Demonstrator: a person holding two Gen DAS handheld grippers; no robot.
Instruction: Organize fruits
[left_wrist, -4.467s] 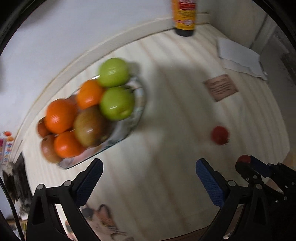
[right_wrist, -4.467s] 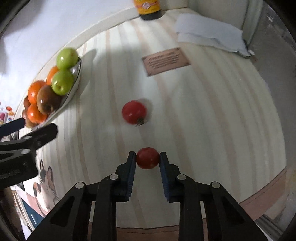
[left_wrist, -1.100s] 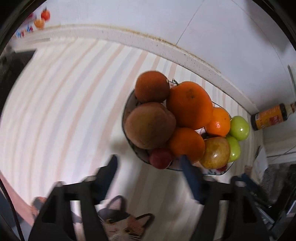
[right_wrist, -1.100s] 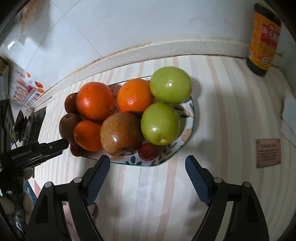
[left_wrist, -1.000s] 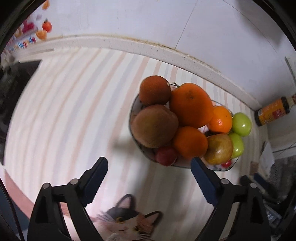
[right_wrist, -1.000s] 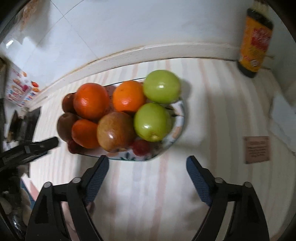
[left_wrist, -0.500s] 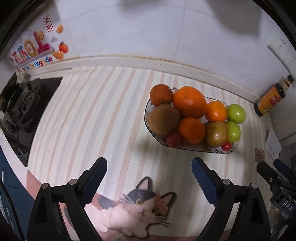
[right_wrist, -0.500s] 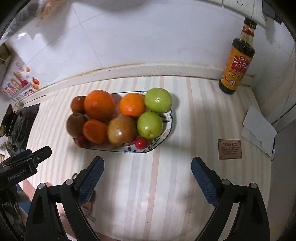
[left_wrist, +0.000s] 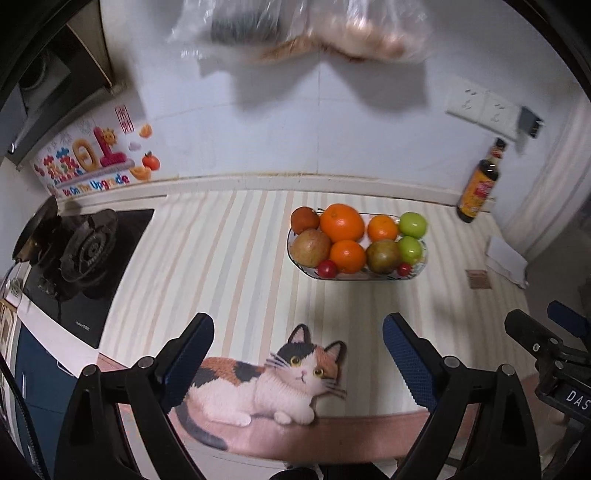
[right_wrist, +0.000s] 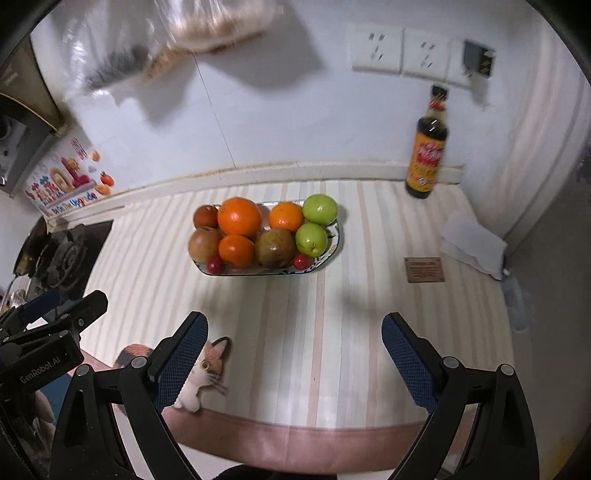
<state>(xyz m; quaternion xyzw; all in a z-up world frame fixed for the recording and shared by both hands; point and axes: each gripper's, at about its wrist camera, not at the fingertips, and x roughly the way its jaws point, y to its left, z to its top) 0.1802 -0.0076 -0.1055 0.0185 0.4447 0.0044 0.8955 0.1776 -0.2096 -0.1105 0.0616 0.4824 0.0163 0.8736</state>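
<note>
A patterned oval plate (left_wrist: 419, 268) (right_wrist: 334, 248) sits far back on the striped counter, piled with oranges (left_wrist: 341, 222) (right_wrist: 239, 216), green apples (left_wrist: 412, 224) (right_wrist: 320, 209), brownish pears (left_wrist: 310, 247) (right_wrist: 274, 247) and two small red tomatoes (left_wrist: 327, 268) (right_wrist: 301, 261) along its near rim. My left gripper (left_wrist: 298, 347) hangs open and empty above the counter's front edge, well short of the plate. My right gripper (right_wrist: 294, 345) is likewise open, empty and far back from the fruit. Each gripper shows at the edge of the other's view.
A cat-picture mat (left_wrist: 266, 373) (right_wrist: 201, 369) lies at the counter's front. A gas stove (left_wrist: 79, 251) (right_wrist: 59, 254) is at the left, a sauce bottle (left_wrist: 478, 184) (right_wrist: 428, 147) by the back wall, a small brown card (right_wrist: 424, 269) and white paper (right_wrist: 472, 240) at the right. Plastic bags (left_wrist: 303, 29) hang overhead.
Both grippers have pulled up and back from the plate, which now looks small and distant. Two tomatoes that lay on the counter earlier now rest on the plate's near rim.
</note>
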